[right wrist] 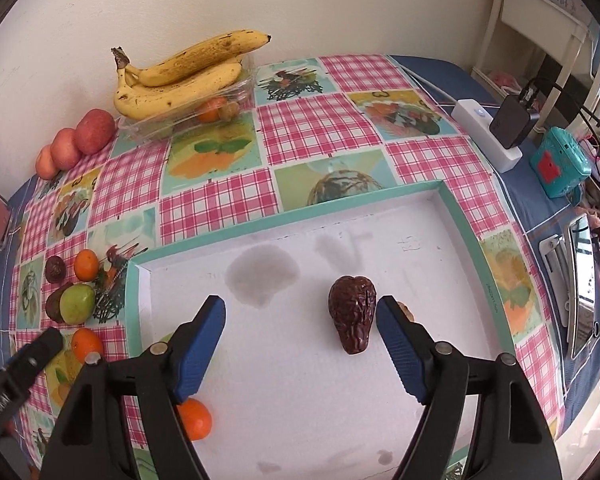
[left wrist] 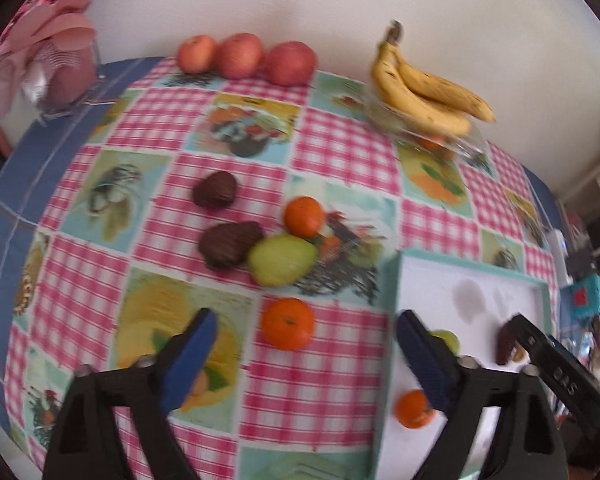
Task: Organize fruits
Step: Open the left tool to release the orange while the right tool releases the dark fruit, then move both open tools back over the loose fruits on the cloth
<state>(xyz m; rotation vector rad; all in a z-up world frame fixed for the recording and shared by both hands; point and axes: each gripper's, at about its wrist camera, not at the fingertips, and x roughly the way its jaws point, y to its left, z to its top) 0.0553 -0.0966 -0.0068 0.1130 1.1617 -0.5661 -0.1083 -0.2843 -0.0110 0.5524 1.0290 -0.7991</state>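
- Left wrist view: the left gripper (left wrist: pixel 304 356) hangs spread and empty over the checked tablecloth (left wrist: pixel 324 392), with a round orange mandarin (left wrist: pixel 287 323) on the cloth just beyond and between its blue fingertips (left wrist: pixel 192 356) — almost dead ahead, slightly left of centre.
- That mandarin has no long axis, so I judge any closing angle would do.
- Right wrist view: the right gripper (right wrist: pixel 300 344) is also spread, holding nothing, over the shallow white tray with a teal rim (right wrist: pixel 288 216); a wrinkled dark-brown avocado-shaped fruit (right wrist: pixel 352 314) lies in the tray, touching or just beside the right fingertip, its long axis running near-to-far.
- Loose fruit on the cloth lies left of the tray, so the left gripper is nearer.
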